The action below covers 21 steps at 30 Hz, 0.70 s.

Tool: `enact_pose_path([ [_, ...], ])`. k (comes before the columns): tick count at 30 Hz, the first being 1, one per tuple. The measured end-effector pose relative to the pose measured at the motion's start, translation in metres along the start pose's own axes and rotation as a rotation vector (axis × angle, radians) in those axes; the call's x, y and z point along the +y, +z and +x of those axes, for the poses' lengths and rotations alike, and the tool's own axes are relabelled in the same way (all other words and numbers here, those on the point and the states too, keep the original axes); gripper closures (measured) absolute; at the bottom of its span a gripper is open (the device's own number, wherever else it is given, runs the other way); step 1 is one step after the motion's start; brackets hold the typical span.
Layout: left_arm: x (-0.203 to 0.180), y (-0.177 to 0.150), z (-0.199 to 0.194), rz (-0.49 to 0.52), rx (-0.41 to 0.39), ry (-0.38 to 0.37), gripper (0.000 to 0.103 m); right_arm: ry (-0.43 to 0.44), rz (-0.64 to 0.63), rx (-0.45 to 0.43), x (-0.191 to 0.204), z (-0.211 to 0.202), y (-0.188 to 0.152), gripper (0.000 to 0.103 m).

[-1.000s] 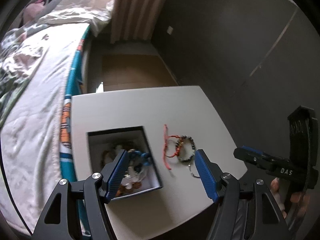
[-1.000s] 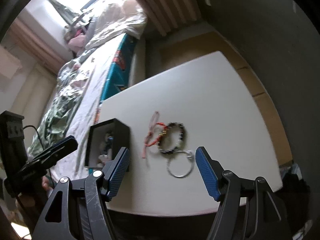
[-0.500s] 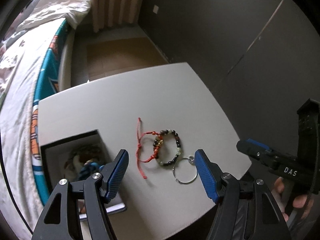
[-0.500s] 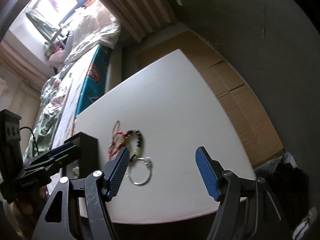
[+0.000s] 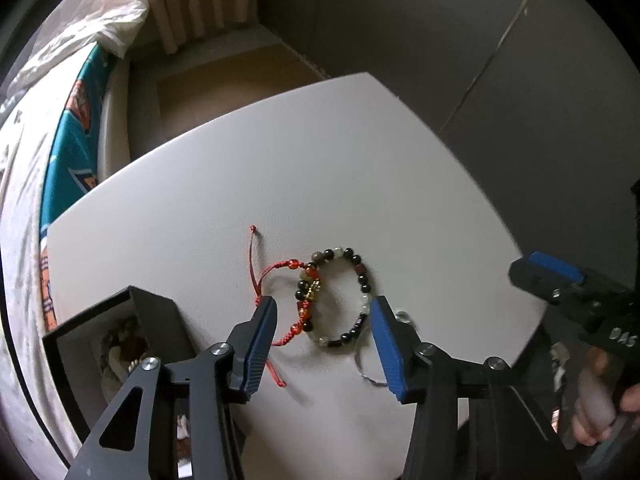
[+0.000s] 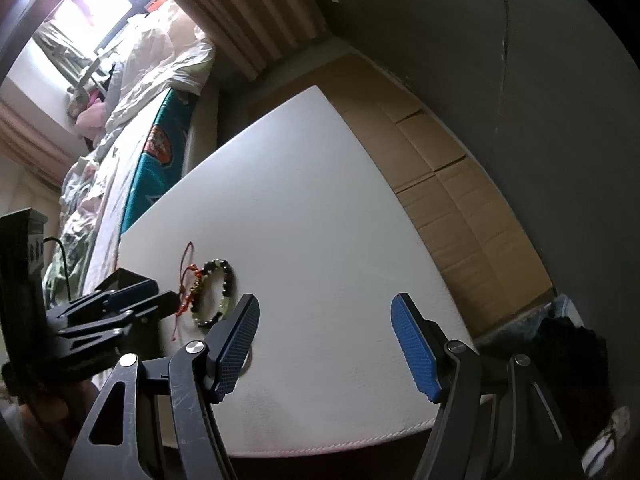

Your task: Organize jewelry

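Observation:
A beaded bracelet (image 5: pixel 362 280) with dark and pale beads lies on the white table (image 5: pixel 280 168), overlapping a red cord bracelet (image 5: pixel 276 272) on its left. A silver ring (image 5: pixel 362 364) lies just to its right, partly behind my finger. My left gripper (image 5: pixel 324 336) is open and empty, low over the bracelets, its fingers on either side of them. A black jewelry box (image 5: pixel 120 320) with jewelry inside stands at the left. My right gripper (image 6: pixel 324 340) is open and empty over the table's near right part, right of the beaded bracelet (image 6: pixel 226 276).
A bed (image 5: pixel 48 128) with a teal-edged cover runs along the table's left side. Cardboard (image 6: pixel 448 168) covers the floor between the table and the dark wall (image 5: pixel 460 40). The table's near edge (image 6: pixel 320 446) lies just below my right gripper.
My left gripper has moved right from above the box and come down over the bracelets. My right gripper has swung right, away from them.

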<state>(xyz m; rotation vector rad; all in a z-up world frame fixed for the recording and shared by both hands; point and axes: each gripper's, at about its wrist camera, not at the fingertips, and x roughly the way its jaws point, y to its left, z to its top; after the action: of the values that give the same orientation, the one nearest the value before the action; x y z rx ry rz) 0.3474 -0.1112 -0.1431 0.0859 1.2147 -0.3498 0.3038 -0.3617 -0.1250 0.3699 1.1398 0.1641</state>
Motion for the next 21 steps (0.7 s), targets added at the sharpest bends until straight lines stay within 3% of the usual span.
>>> enact_pose_path([
  [2, -0.002, 0.0, 0.008, 0.021, 0.02, 0.031, 0.062, -0.004, 0.003, -0.004, -0.001, 0.001, 0.0, 0.034],
  [6, -0.006, 0.0, 0.022, 0.06, 0.039, 0.073, 0.066, -0.018, 0.018, -0.017, -0.003, 0.003, 0.001, 0.034],
  [9, -0.008, 0.001, 0.029, 0.086, 0.052, 0.106, 0.078, -0.024, 0.014, -0.017, -0.001, 0.003, 0.002, 0.034],
  [12, -0.007, 0.002, 0.032, 0.097, 0.045, 0.132, 0.083, -0.011, 0.003, -0.008, 0.002, 0.003, 0.002, 0.034],
  [13, -0.007, 0.001, 0.032, 0.098, 0.037, 0.141, 0.093, -0.006, 0.002, -0.005, 0.003, 0.003, 0.002, 0.034],
  [21, 0.004, 0.0, 0.003, 0.041, -0.018, 0.046, 0.096, 0.035, -0.033, 0.063, 0.017, 0.014, -0.002, 0.034],
])
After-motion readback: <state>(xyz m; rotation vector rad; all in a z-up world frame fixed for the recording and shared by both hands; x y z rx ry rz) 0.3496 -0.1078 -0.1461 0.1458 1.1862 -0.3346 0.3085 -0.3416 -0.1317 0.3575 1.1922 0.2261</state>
